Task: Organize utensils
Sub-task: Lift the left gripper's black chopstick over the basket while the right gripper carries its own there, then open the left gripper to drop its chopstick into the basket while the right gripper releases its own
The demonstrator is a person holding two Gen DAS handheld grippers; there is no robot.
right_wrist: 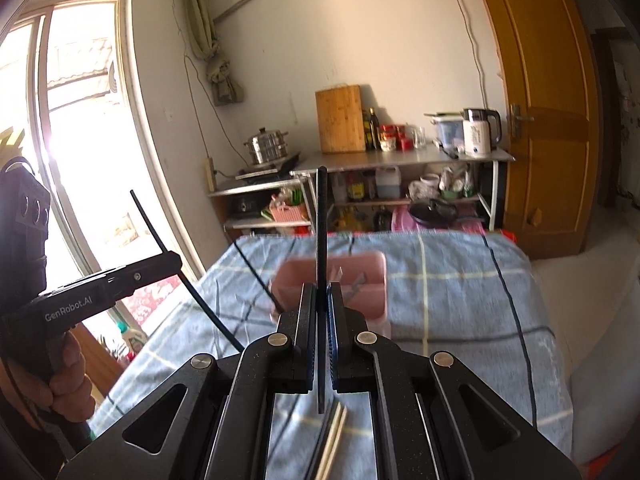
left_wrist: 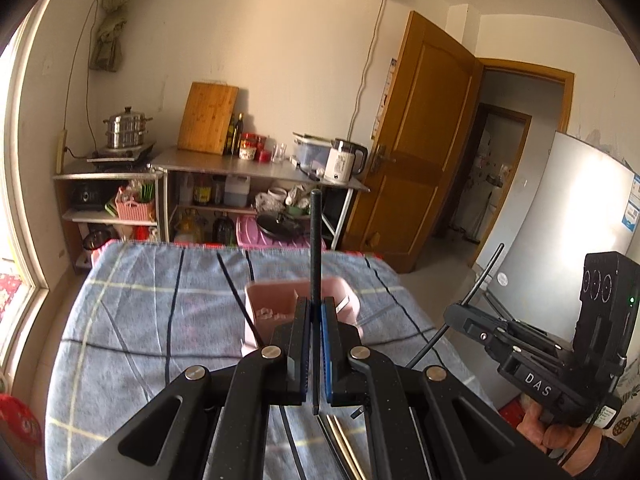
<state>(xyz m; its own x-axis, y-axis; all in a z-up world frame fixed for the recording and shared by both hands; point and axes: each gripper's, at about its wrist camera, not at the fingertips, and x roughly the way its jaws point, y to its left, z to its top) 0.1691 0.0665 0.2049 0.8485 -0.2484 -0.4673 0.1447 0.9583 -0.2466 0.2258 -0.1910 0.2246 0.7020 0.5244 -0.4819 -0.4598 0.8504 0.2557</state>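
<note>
Both my grippers are pinching 1 black chopstick each: left gripper (left_wrist: 316,308) holds its black chopstick (left_wrist: 315,240) upright, right gripper (right_wrist: 322,296) likewise (right_wrist: 321,220). The pink holder (left_wrist: 276,300) sits just ahead and below both tips, left looking slightly nearer.

Black chopstick (left_wrist: 315,240), pink holder (left_wrist: 280,300), blue plaid cloth (left_wrist: 160,320)

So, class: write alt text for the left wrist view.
The left hand-held gripper is shut on a black chopstick, upright before a pink utensil holder on a blue plaid cloth. The right hand-held gripper grips another black chopstick.
</note>
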